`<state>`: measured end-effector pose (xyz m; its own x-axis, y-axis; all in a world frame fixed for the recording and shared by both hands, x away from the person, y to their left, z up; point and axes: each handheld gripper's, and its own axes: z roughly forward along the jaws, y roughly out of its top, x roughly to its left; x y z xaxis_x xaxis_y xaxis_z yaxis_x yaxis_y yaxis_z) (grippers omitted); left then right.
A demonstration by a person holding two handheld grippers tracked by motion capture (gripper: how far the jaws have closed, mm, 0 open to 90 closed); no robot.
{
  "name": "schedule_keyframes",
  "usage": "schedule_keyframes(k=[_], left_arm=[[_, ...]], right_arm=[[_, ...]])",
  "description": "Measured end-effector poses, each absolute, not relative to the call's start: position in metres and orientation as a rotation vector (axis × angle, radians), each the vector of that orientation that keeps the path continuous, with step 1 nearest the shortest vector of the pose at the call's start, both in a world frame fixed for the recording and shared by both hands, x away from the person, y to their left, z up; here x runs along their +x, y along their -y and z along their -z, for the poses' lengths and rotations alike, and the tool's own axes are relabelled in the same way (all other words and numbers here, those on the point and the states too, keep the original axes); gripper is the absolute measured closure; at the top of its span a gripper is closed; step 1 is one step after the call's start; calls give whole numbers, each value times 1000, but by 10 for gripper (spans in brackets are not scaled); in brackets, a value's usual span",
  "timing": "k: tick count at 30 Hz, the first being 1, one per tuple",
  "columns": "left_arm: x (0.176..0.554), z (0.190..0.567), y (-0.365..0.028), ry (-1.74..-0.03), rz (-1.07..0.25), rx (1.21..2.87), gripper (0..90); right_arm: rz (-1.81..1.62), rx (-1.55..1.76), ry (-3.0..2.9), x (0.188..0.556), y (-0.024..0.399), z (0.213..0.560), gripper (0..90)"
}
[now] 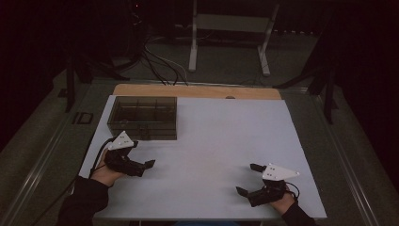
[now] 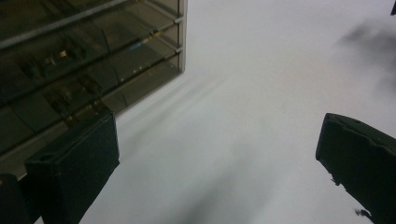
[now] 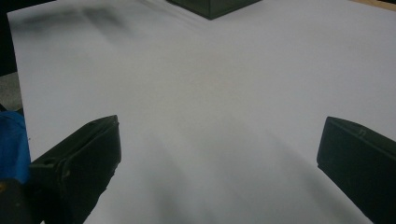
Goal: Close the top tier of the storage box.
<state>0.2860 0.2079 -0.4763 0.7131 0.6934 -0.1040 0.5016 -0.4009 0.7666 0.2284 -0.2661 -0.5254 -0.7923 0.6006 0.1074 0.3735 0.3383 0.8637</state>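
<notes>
A smoky see-through compartment box [image 1: 143, 117] sits on the white surface [image 1: 221, 141], at its far-left corner. Dividers split the box into several cells; in the left gripper view the box [image 2: 84, 60] shows small dark bits w/ a few brass-coloured specks inside the cells, too dim and blurred to identify. No lid can be made out for certain. The left gripper [image 1: 143, 157] hovers just in front of the box, near its front wall, not touching it; its fingers [image 2: 74, 163] are spread wide w/ nothing between them, only bare surface. The right gripper [image 1: 249, 179] is well apart from the box, toward the near-right part of the surface, fingers [image 3: 79, 158] likewise spread wide and holding nothing. In the right gripper view just a corner of the box [image 3: 212, 7] shows, cut off by the top edge. A blue patch [image 3: 11, 144] sits at that view's left edge, unclear what it is. Beyond the box, past the surface's wooden far edge [image 1: 197, 90], a pale metal frame [image 1: 230, 33] and some cables [image 1: 157, 61] lie on the floor; the rest of the room is too dark to read. The person's sleeves are cut off at the bottom of the high view.
</notes>
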Motion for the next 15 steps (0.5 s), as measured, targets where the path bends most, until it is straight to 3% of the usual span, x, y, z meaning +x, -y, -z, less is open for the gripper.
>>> schedule_keyframes(k=[15], left_arm=[[265,509,-208,-951,-354,2074,11]], right_arm=[[-1432,880,-2376,228,266,525,0]])
